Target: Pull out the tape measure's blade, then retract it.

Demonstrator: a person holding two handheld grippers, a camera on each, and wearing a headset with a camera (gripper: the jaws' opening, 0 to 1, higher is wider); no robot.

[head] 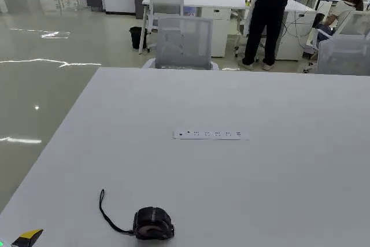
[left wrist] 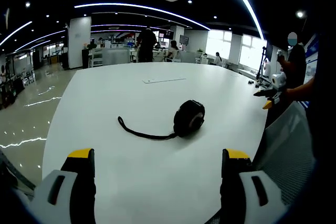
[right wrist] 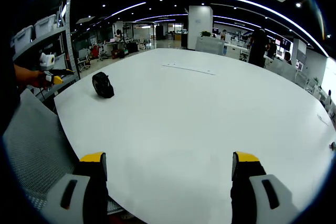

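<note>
Plainly black tape measure (head: pixel 154 224), strap (left wrist: pixel 123 124) trailing, on table (head: pixel 260 189).

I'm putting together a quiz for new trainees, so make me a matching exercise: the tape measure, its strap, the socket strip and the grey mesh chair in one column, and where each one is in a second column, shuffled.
Column one
1. tape measure
2. strap
3. socket strip
4. chair

Column two
A. behind the far edge of the table
B. flat in the middle of the table
C. close to the table's near edge
D. trailing left from the tape measure

Pairs: 1-C, 2-D, 3-B, 4-A
</note>
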